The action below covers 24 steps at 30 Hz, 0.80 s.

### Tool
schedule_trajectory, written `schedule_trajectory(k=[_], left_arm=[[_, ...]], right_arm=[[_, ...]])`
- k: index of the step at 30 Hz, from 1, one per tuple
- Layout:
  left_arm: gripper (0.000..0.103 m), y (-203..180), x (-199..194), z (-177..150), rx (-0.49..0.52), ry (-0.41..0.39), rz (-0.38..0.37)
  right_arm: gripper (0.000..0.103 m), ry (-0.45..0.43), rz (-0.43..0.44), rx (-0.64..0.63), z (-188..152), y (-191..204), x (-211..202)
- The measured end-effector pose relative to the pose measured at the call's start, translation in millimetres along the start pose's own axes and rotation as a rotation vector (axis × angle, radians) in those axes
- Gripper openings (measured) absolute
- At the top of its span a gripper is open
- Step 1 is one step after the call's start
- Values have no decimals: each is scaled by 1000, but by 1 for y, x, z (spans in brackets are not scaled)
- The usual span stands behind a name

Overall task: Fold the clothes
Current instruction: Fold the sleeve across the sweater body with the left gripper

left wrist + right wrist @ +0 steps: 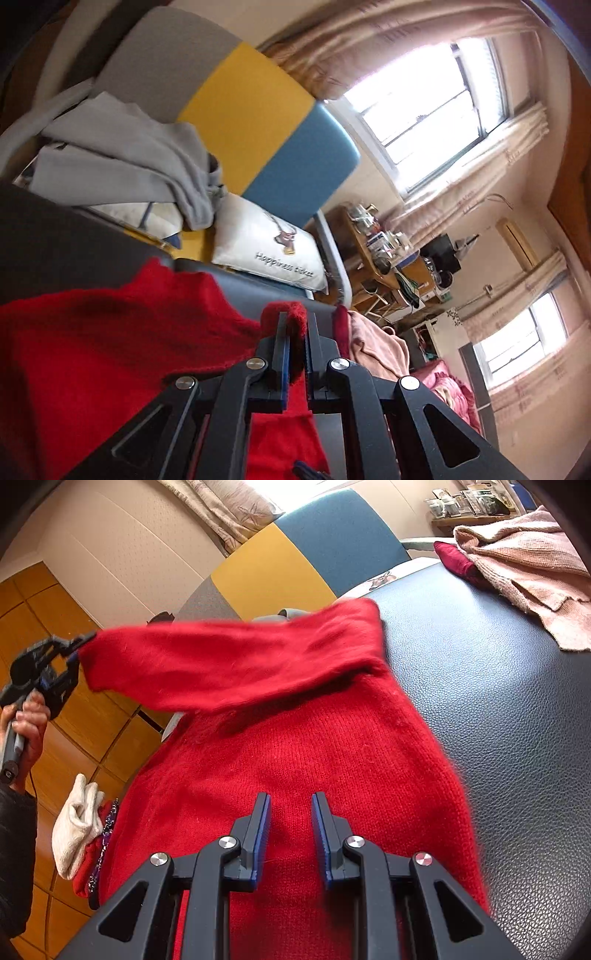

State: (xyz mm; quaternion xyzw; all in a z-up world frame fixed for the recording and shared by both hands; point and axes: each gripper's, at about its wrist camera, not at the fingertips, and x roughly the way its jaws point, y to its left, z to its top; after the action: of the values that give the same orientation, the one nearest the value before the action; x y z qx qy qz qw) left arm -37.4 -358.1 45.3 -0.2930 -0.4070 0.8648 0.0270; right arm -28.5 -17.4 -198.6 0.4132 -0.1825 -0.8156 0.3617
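Red sweater (pixel 295 760) lies spread on the dark leather table (pixel 498 709). Left gripper (pixel 295 328) has its jaws clamped on the sleeve cuff, lifted off the table and stretched out to the left in the right wrist view. Hand (pixel 26 720) on the left gripper's handle. Right gripper (pixel 291 805) hangs over the sweater body, jaws partly apart, nothing between them. Pink knit (pixel 532 572) piled at the table's far right corner, maroon cloth (pixel 456 559) under its edge. White cloth (pixel 75 830) hangs at the sweater's left edge. Beyond the table: grey clothes (pixel 122 162), printed pillow (pixel 269 247), grey-yellow-blue headboard (pixel 255 122).
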Motion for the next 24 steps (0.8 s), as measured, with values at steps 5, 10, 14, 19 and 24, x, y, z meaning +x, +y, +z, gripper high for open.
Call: schedule_trajectory(k=[5,10,14,19,24], left_arm=[[6,51,-12,-17,-67,33,61],[6,123,-17,-49,-188,55,159],[6,182,-16,-72,-304,74,255],[8,213,-13,-87,-346,89,203],[67,204,-21,-84,-328,55,126]], right_arm=[[22,1,-4,-2,0,0,0],[22,2,-7,-3,0,2,2],[22,3,-7,-4,0,3,2],[22,3,-11,-7,0,4,0],[22,17,-27,-7,1,6,1]])
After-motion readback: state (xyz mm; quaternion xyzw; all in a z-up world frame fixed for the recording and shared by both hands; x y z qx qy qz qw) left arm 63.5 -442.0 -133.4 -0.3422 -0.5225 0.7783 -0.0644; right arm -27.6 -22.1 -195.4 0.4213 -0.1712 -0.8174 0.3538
